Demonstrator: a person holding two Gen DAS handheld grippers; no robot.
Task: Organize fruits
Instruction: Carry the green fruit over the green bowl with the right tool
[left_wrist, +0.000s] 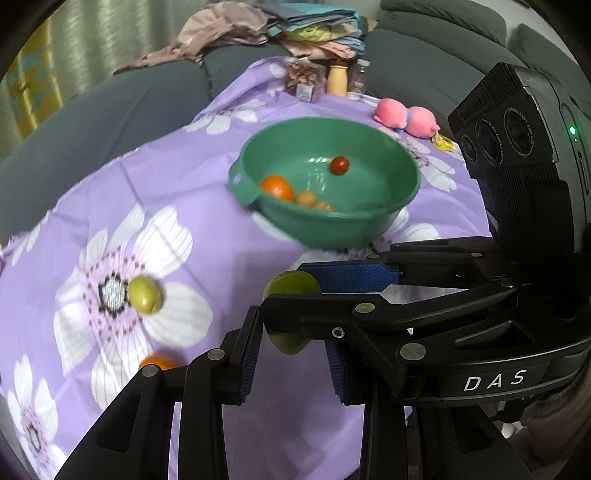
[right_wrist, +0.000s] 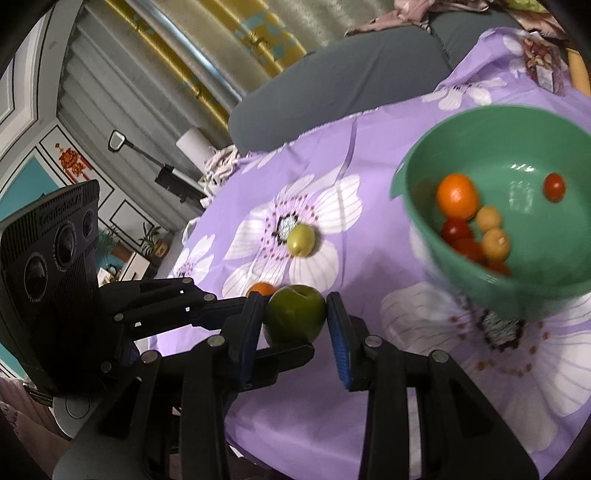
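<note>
A green apple-like fruit (right_wrist: 293, 314) hangs above the purple flowered cloth, gripped crosswise by both grippers. My right gripper (right_wrist: 296, 325) is shut on its sides. My left gripper (left_wrist: 291, 332) reaches in from the other side and is shut on the same fruit (left_wrist: 291, 282), partly hidden by a right finger. The green bowl (left_wrist: 325, 225) lies beyond, holding an orange (left_wrist: 277, 187), a cherry tomato (left_wrist: 339, 165) and several small fruits. On the cloth lie a small yellow-green fruit (left_wrist: 144, 295) and a tangerine (left_wrist: 159, 362).
The purple cloth (left_wrist: 110, 192) covers a table beside a grey sofa (left_wrist: 110, 110). A pink plush toy (left_wrist: 406, 118) and jars (left_wrist: 304, 79) stand at the far end. Folded clothes (left_wrist: 314, 26) lie on the sofa. The cloth drops off at the near edge.
</note>
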